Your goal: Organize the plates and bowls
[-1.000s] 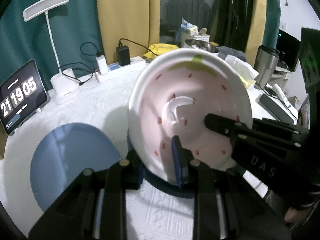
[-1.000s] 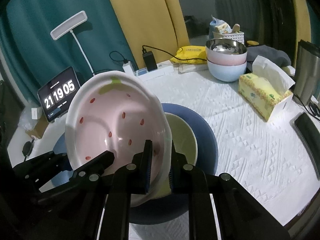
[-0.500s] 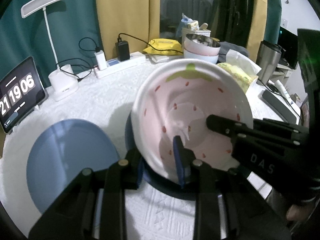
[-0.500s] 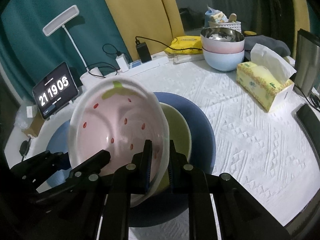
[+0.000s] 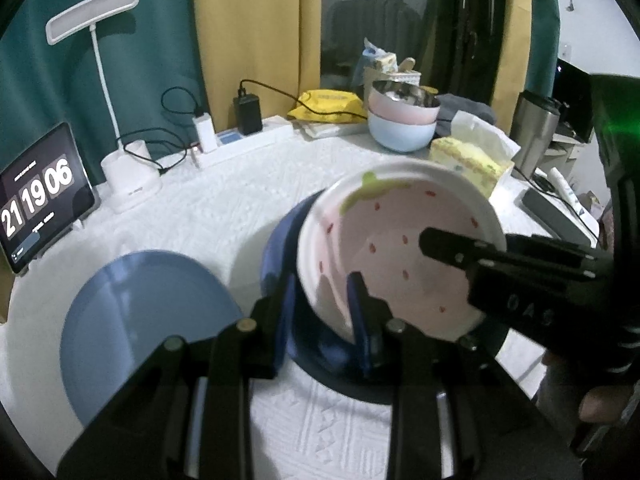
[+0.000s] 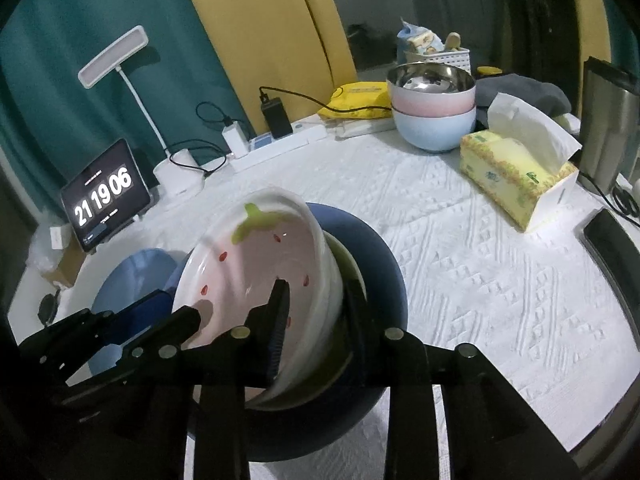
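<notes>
Item: white strawberry-painted ceramic bowl [image 6: 264, 280], lowered from upright, now tilted inside yellow-green bowl [image 6: 352, 276] on dark blue plate [image 6: 376, 240]. Right tongs [image 6: 316, 312] opening, releasing rim; left tongs [image 5: 320, 300] loosely astride rim. Nesting almost done.

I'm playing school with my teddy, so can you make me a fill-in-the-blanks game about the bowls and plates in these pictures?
1. The strawberry bowl has a green leaf and little ____ spots painted inside it.
2. The strawberry bowl sits tilted inside a ____ bowl, which sits in the dark blue bowl.
3. The shiny metal bowl is stacked on top of a ____ bowl.
4. The clock shows 21 19 ____.

Missing words: red; yellow-green; pink; 06
</notes>
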Available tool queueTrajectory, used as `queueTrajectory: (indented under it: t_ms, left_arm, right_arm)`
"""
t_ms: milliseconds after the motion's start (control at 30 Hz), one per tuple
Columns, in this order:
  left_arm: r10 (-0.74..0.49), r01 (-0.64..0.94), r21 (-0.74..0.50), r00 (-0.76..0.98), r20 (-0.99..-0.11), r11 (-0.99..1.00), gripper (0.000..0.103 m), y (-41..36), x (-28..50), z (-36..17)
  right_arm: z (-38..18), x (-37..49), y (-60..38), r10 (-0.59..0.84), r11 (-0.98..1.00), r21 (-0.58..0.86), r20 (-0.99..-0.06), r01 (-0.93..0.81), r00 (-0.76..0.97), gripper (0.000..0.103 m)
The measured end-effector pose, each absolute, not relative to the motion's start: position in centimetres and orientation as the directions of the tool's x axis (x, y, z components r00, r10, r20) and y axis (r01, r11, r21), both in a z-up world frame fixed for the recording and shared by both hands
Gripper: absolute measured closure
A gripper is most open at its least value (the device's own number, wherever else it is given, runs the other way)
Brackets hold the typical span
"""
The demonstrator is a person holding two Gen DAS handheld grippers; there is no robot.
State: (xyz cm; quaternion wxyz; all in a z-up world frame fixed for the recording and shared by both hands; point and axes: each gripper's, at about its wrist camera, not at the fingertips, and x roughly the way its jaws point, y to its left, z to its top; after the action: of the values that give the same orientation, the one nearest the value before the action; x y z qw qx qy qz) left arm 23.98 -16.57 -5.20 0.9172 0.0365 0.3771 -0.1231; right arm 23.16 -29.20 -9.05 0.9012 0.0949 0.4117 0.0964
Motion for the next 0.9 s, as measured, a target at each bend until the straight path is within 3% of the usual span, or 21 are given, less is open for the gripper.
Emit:
queueTrajectory:
  t_ms: [433, 667, 900]
  left_arm:
    - [-0.198, 0.241, -0.038, 0.687, -0.699, 0.970, 0.074, -15.6, 24.2, -5.2]
    - [-0.200, 0.233, -0.049, 0.690, -0.695, 0.971, 0.074, -14.9, 24.2, -5.1]
    - [-0.205, 0.226, -0.062, 0.696, -0.688, 0.972, 0.074, -14.1, 24.1, -4.8]
  right_arm:
    - [-8.4, 22.6, -27.4, 0.186, 0.982, 0.114, -0.727, -0.150, 0.661, 0.066]
    - [-7.9, 22.2, -26.1, 0.139, 0.985, 0.024, -0.705, -0.174, 0.695, 0.044]
    - [-7.0, 22.1, -26.0, 0.168, 0.979, 0.034, -0.689, -0.201, 0.705, 0.043]
